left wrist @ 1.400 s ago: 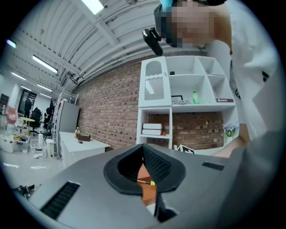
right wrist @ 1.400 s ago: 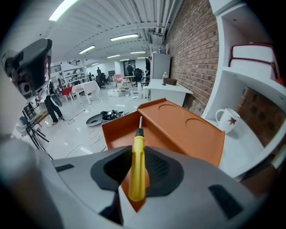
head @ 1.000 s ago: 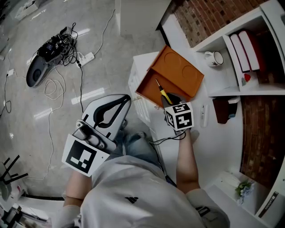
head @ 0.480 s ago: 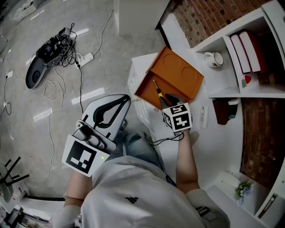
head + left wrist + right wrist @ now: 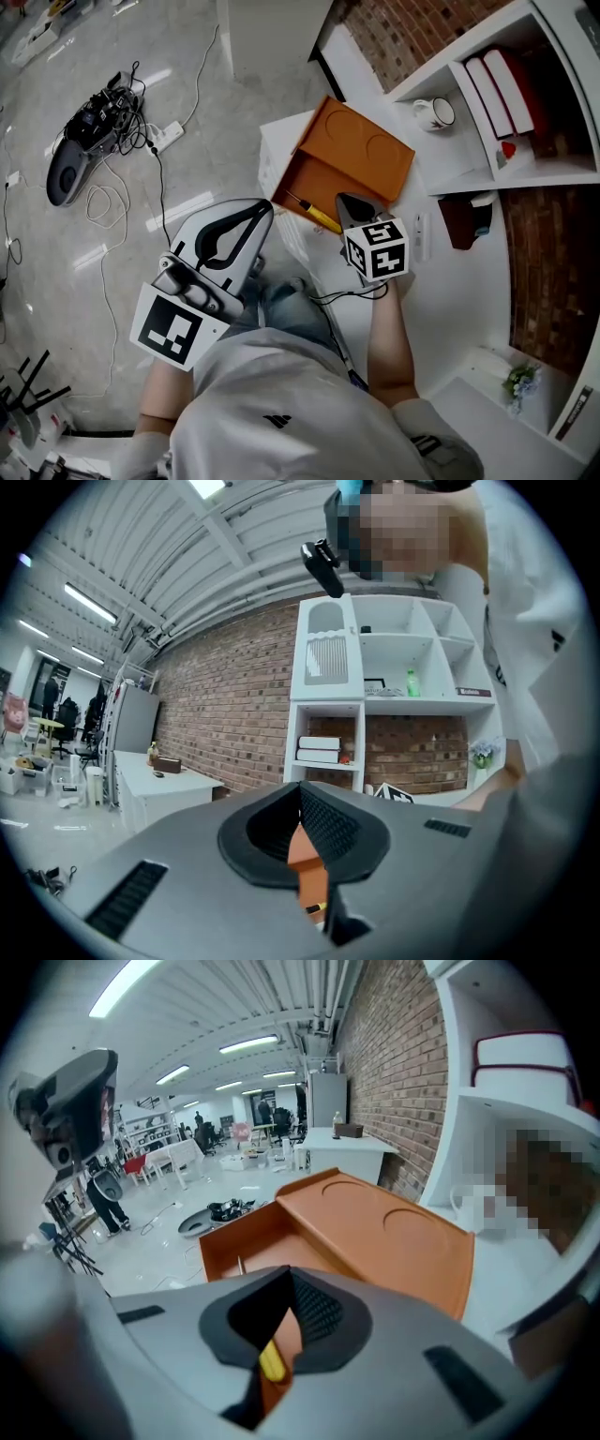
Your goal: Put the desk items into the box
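L gripper (image 5: 265, 211) held low, jaws near-closed, nothing in them. Screwdriver (image 5: 312, 213) tip is over orange box (image 5: 314, 180). R gripper (image 5: 346, 201) jaws narrow on its yellow handle. Clear handle past front wall, lower, then release.

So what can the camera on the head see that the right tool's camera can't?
Only the head view shows the left tool, the person's own arm and the little plant. Only the right gripper view shows the ceiling lights and a person standing far across the room. Both show the orange box, the yellow-handled screwdriver in it, the books and the tangle of cables on the floor.
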`<state>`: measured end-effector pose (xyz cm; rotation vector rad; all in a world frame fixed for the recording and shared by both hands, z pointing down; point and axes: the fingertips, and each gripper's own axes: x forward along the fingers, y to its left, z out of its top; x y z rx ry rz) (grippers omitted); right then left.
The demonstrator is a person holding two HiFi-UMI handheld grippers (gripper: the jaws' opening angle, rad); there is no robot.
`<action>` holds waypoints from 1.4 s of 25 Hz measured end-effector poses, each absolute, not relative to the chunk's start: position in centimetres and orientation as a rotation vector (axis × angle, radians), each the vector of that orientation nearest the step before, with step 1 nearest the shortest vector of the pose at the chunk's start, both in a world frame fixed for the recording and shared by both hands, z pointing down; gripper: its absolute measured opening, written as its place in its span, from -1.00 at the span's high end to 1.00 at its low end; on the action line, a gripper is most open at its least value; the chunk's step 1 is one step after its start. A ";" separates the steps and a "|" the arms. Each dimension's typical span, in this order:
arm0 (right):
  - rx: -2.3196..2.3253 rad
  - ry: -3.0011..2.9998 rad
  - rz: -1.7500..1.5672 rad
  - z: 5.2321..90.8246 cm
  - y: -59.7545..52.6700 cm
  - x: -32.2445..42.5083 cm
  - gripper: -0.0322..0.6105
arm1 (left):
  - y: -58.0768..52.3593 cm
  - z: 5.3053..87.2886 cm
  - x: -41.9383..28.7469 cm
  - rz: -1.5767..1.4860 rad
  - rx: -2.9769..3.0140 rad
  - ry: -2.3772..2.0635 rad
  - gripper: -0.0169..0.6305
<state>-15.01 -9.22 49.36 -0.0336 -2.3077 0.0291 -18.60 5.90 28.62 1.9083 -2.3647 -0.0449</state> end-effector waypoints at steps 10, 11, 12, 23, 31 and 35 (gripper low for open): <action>0.050 -2.552 0.220 43.3 -9.1 -13.1 0.87 | 3.1 28.0 -16.2 -0.064 2.083 -2.235 0.91; 0.061 -2.583 0.237 42.5 -9.1 -12.8 0.87 | 2.8 27.9 -15.8 -0.066 2.103 -2.217 0.91; 0.073 -2.615 0.247 41.7 -9.1 -12.4 0.87 | 2.4 27.9 -15.4 -0.066 2.123 -2.199 0.91; 0.224 -2.816 0.262 34.8 -8.4 -7.3 0.87 | -0.9 26.8 -10.6 -0.073 2.346 -1.998 0.91; 0.323 -2.922 0.263 30.5 -7.8 -4.1 0.87 | -3.0 26.5 -7.1 -0.052 2.470 -1.850 0.91; 0.392 -2.948 0.260 29.5 -7.9 -2.4 0.87 | -4.1 26.4 -5.4 -0.043 2.520 -1.778 0.91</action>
